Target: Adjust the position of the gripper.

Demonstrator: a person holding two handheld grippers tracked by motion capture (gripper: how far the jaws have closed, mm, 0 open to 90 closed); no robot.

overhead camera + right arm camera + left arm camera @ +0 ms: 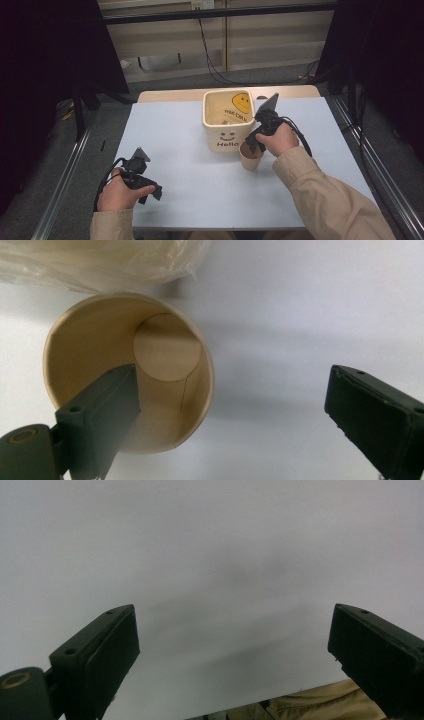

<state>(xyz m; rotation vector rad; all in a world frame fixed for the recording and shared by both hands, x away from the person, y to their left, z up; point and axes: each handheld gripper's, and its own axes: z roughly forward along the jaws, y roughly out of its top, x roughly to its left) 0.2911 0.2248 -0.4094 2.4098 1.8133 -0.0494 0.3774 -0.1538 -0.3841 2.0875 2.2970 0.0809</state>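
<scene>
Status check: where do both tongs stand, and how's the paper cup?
Right tongs open, one jaw inside the paper cup, rim between jaws. Left tongs open over bare table. Cup upright beside smiley bin.

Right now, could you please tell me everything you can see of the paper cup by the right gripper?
The paper cup is plain tan, it looks like thin card, with a round flat bottom and a faint seam down its inner wall. It is empty and stands upright on the pale table, right in front of the cream "Hello" fabric bin; whether they touch I cannot tell. The right gripper is open, with one jaw inside the cup's mouth and the other outside its wall, not yet pressing.
</scene>
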